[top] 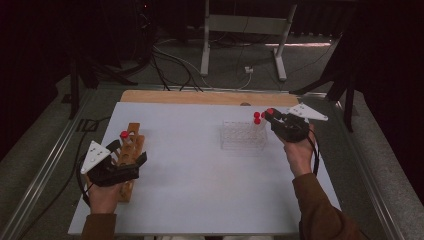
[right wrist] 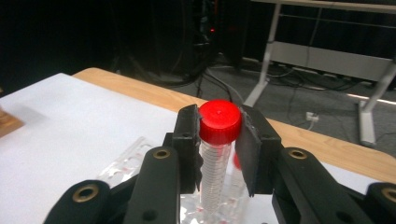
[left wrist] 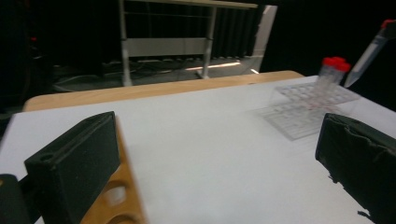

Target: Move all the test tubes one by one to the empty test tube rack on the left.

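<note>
My right gripper (right wrist: 218,140) is shut on a clear red-capped tube (right wrist: 218,154), gripping it just below the cap. From above, that gripper (top: 272,116) holds the tube (top: 270,112) over the right end of a clear plastic rack (top: 243,135), where two more red-capped tubes (top: 257,117) stand. In the left gripper view the held tube (left wrist: 371,50) hangs tilted above the rack (left wrist: 306,108). My left gripper (top: 131,156) stands open over a wooden rack (top: 131,145), which carries one red-capped tube (top: 124,134). Its wide-apart jaws flank the wooden rack's edge (left wrist: 122,186).
A white sheet (top: 200,175) covers the table, with a wooden strip (top: 200,97) bare along the far edge. Beyond the table are a metal stand (top: 245,30) and cables on the dark floor.
</note>
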`<action>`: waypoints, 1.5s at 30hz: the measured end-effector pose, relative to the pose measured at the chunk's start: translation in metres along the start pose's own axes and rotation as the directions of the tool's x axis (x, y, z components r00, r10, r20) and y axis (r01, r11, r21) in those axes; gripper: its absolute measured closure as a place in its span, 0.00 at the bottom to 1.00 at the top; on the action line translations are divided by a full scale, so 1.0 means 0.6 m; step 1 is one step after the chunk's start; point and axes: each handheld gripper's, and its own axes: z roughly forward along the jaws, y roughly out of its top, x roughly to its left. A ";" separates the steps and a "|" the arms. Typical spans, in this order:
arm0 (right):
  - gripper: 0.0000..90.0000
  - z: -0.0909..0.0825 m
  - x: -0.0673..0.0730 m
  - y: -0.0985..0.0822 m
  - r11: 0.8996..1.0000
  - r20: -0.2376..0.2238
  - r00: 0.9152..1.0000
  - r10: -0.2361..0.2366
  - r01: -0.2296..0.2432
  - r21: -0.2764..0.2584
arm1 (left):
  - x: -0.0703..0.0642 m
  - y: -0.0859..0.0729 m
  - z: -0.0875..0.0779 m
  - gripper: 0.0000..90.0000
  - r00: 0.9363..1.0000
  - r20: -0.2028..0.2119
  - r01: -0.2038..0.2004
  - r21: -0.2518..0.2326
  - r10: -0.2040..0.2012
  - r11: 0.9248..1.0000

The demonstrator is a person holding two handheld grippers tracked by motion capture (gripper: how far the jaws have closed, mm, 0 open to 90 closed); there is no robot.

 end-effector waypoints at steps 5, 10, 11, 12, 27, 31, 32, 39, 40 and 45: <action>0.78 -0.001 0.016 0.003 1.000 -0.039 0.999 0.001 -0.001 0.012 | -0.027 0.016 0.017 0.01 0.998 0.063 0.014 0.004 -0.015 1.000; 0.78 0.003 0.043 0.007 1.000 -0.093 0.996 0.007 -0.004 0.028 | -0.052 0.029 0.041 0.01 0.996 0.090 -0.023 0.010 0.022 1.000; 0.78 0.004 0.048 0.007 1.000 -0.103 0.995 0.006 -0.003 0.028 | -0.056 0.031 0.045 0.01 0.995 0.102 -0.022 0.011 0.021 1.000; 0.78 0.005 0.053 0.008 1.000 -0.114 0.994 0.006 -0.003 0.028 | -0.060 0.032 0.050 0.01 0.993 0.113 -0.026 0.011 0.024 1.000; 0.78 0.021 0.139 0.018 0.998 -0.265 0.964 -0.016 0.032 0.058 | -0.134 0.021 0.129 0.06 0.979 0.203 -0.036 0.043 0.027 0.998; 0.78 0.026 0.157 0.017 0.997 -0.290 0.957 -0.025 0.046 0.068 | -0.155 0.024 0.145 0.09 0.977 0.206 -0.071 0.045 0.060 0.996; 0.78 0.029 0.161 0.016 0.996 -0.298 0.954 -0.024 0.047 0.071 | -0.160 0.024 0.150 0.10 0.976 0.211 -0.075 0.049 0.063 0.996; 0.78 0.040 0.188 0.011 0.994 -0.353 0.936 -0.016 0.052 0.092 | -0.199 0.027 0.181 0.24 0.967 0.233 -0.118 0.060 0.101 0.991; 0.78 0.041 0.194 0.011 0.994 -0.359 0.933 -0.022 0.061 0.096 | -0.204 0.027 0.184 0.26 0.967 0.229 -0.130 0.062 0.113 0.990; 0.78 0.043 0.209 0.013 0.991 -0.384 0.923 -0.040 0.085 0.101 | -0.222 0.027 0.196 0.48 0.963 0.224 -0.169 0.064 0.151 0.983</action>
